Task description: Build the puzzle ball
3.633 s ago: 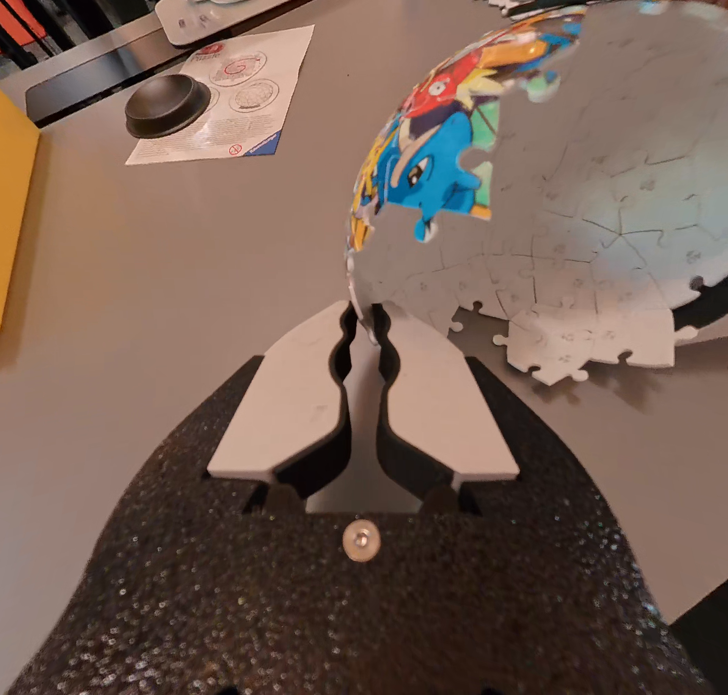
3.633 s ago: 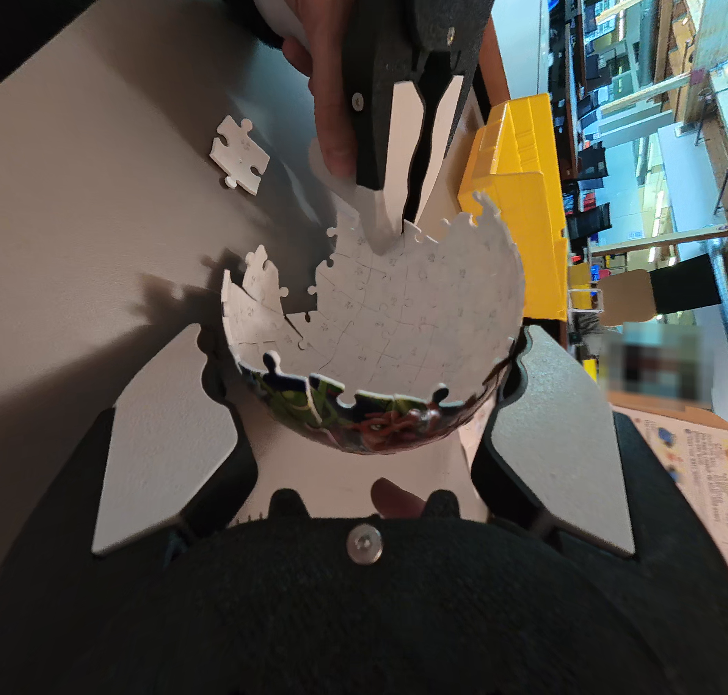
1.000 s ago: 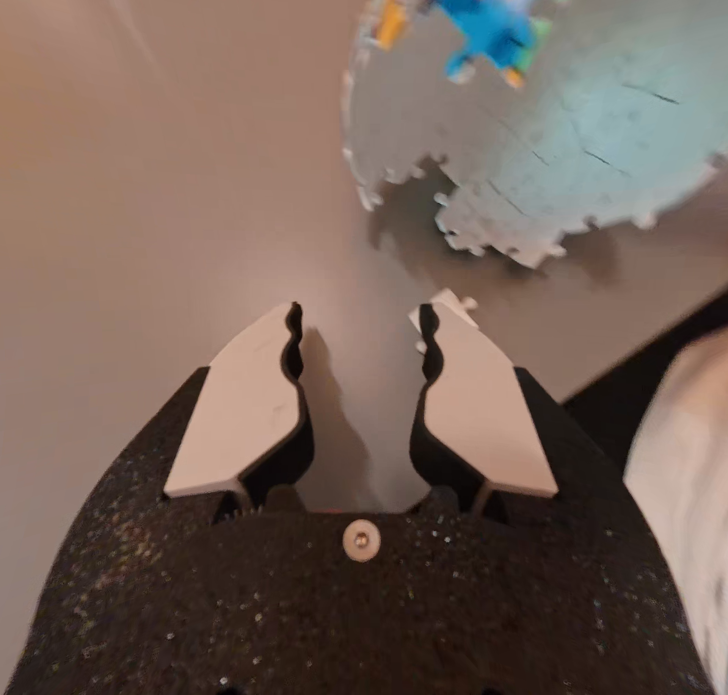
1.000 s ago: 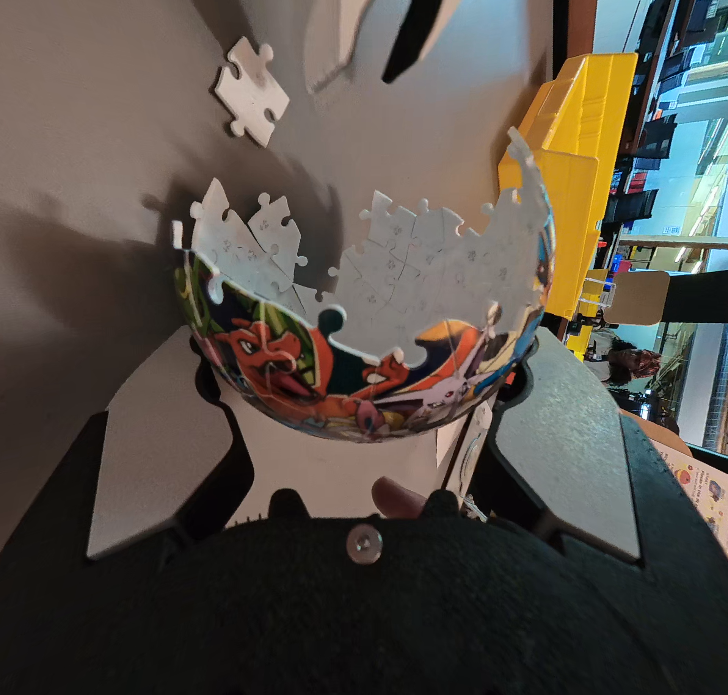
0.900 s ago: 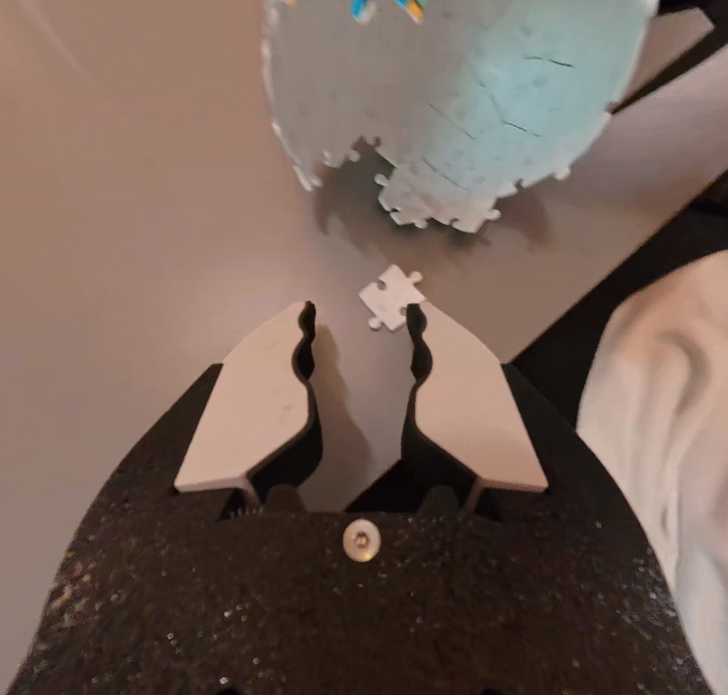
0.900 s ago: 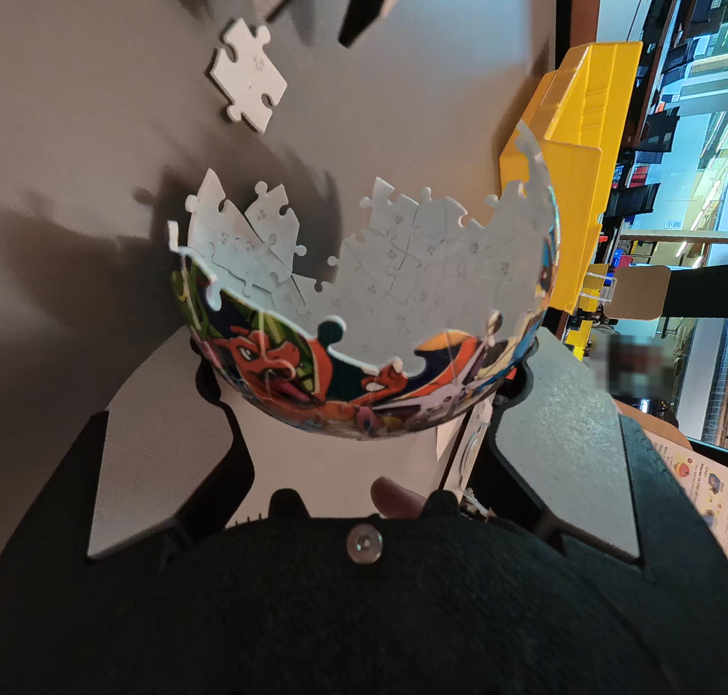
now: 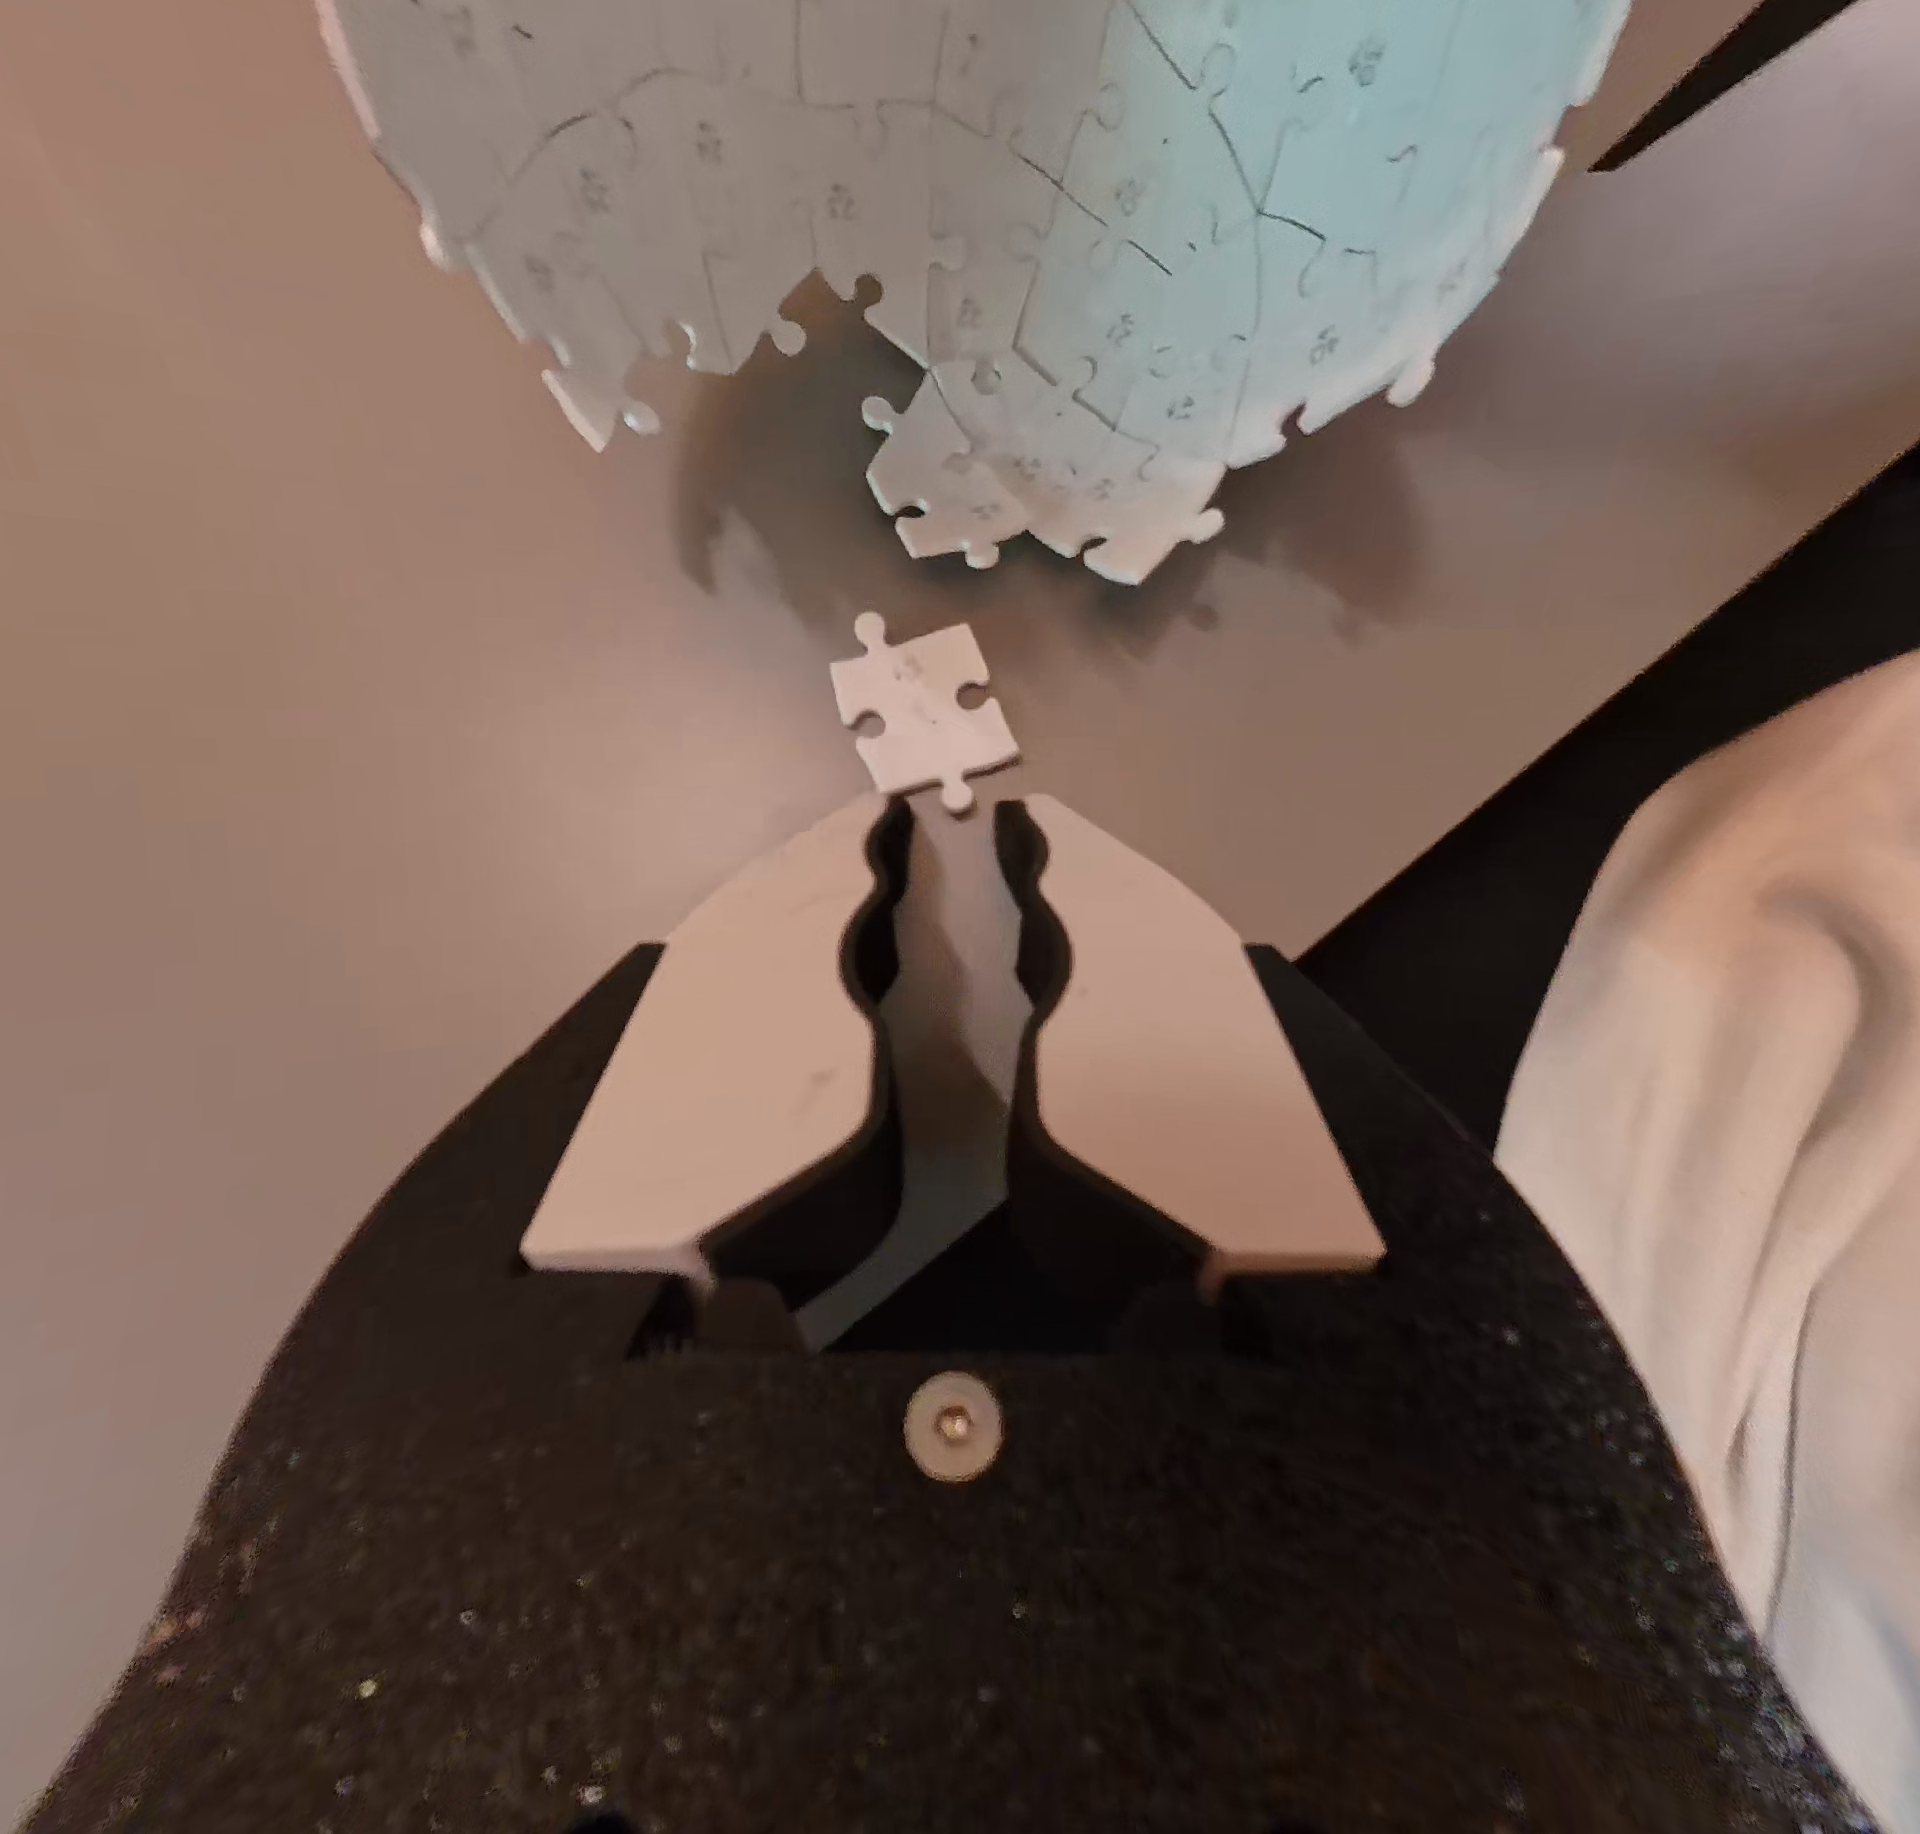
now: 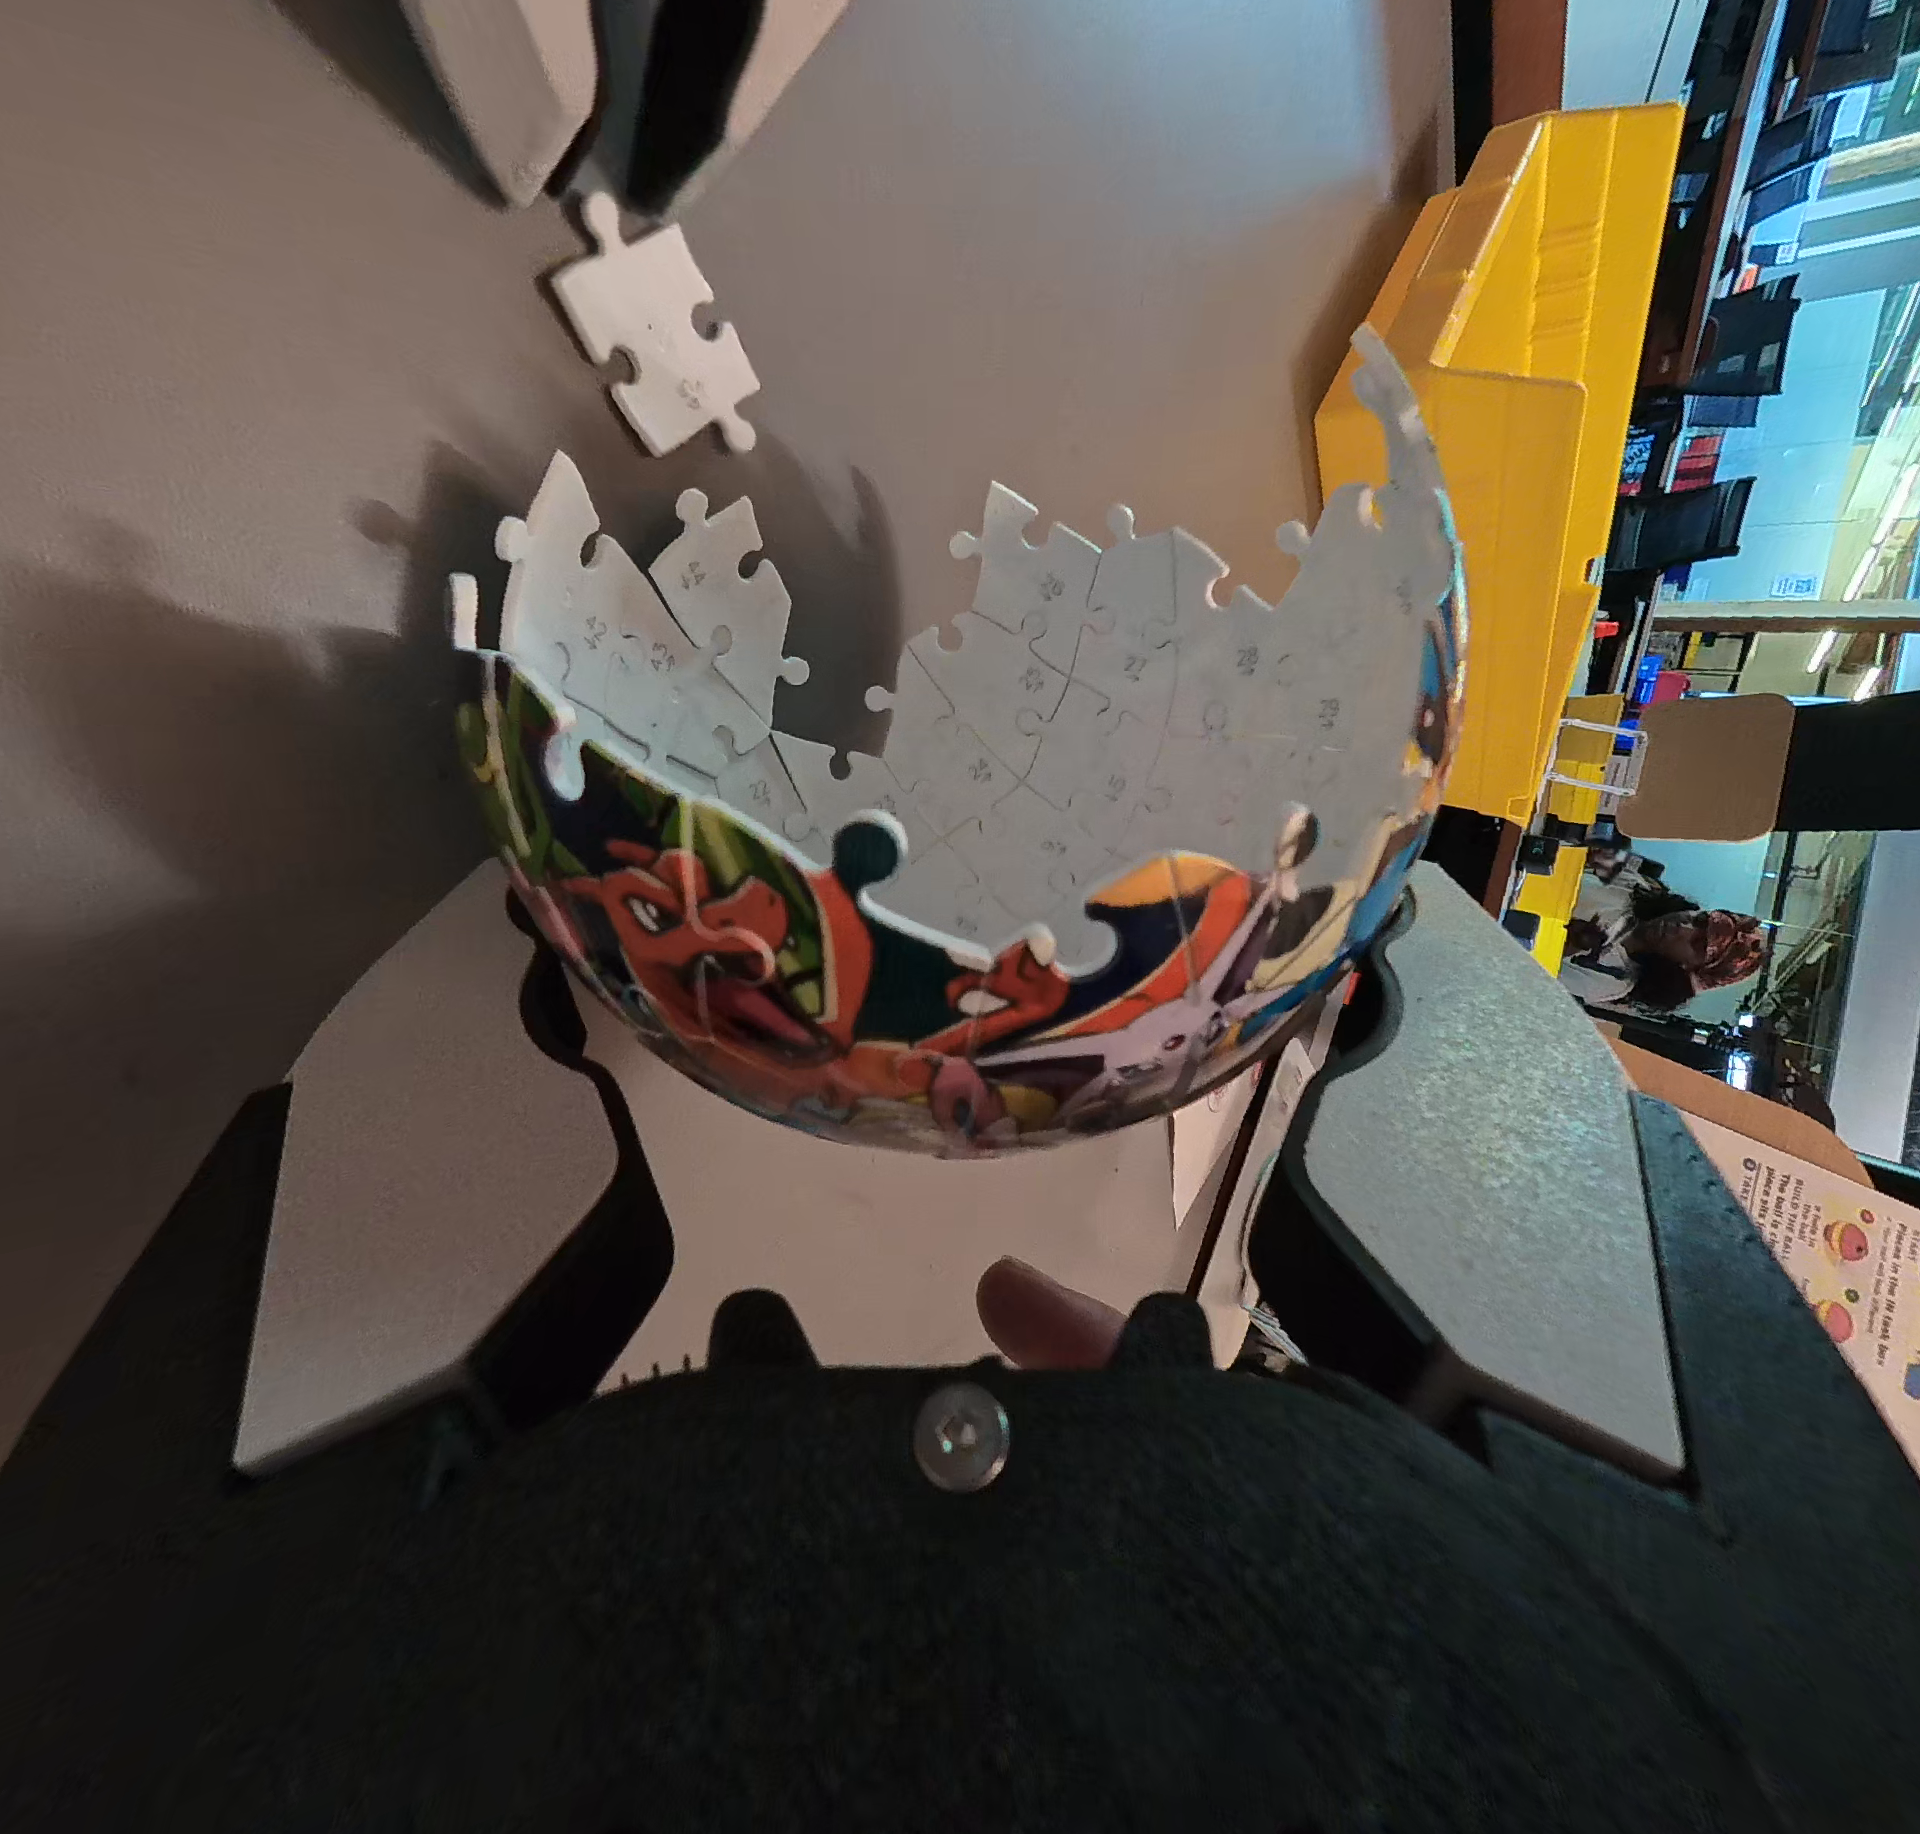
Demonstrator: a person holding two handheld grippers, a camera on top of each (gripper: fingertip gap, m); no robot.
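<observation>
The half-built puzzle ball (image 8: 966, 745) is an open shell, white inside and with colourful cartoon prints outside. My right gripper (image 8: 956, 911) is shut on it, one finger on each side of its lower part, and holds it above the grey table. The shell also shows in the left wrist view (image 7: 987, 174). A loose white puzzle piece (image 7: 925, 714) lies blank side up on the table just below the shell's ragged rim. My left gripper (image 7: 945, 823) has its jaws a narrow gap apart, with the piece's near tab at their mouth. It shows blurred in the right wrist view (image 8: 592, 179), touching the piece (image 8: 655, 330).
A yellow bin (image 8: 1507, 413) stands at the table's far side behind the shell. A printed sheet (image 8: 1839, 1275) lies at the right. The table's dark edge (image 7: 1558, 745) runs close to the right of the piece, with a white sleeve (image 7: 1714, 1109) beyond it.
My left gripper has let go of the shell's rim, drawn back to the loose piece and narrowed its jaws at the piece's tab. The right gripper has tilted the shell while holding it.
</observation>
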